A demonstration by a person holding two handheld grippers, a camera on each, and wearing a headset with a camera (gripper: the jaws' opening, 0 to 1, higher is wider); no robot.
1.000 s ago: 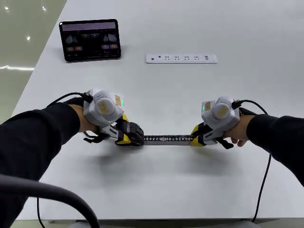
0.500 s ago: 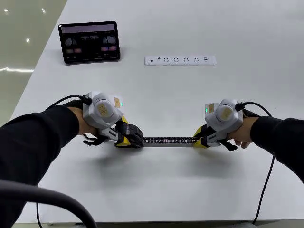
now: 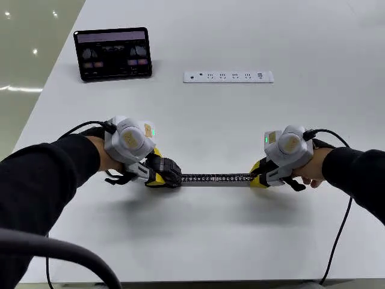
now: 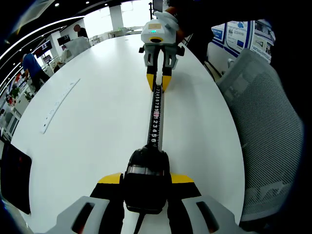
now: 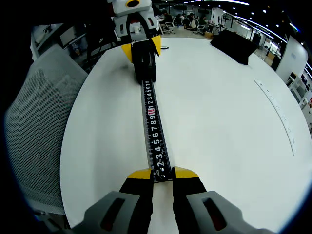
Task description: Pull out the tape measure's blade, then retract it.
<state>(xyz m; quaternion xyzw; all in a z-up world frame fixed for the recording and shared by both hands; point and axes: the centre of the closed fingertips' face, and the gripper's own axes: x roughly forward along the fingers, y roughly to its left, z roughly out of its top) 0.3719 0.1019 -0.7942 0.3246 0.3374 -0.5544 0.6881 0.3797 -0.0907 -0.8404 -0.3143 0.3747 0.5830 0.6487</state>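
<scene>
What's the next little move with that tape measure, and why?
Probably draw the right gripper a little farther from the case. It pinches the tip of the blade, the left gripper clamps the case, and only a short length of blade lies out between them, so the pull looks unfinished.

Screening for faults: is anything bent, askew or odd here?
Nothing stands out. The blade runs straight and flat between the case in the left tool and the right tool pinching its tip.

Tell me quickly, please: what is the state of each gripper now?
The left gripper is shut on the tape measure case.
The right gripper is shut on the end of the blade.
</scene>
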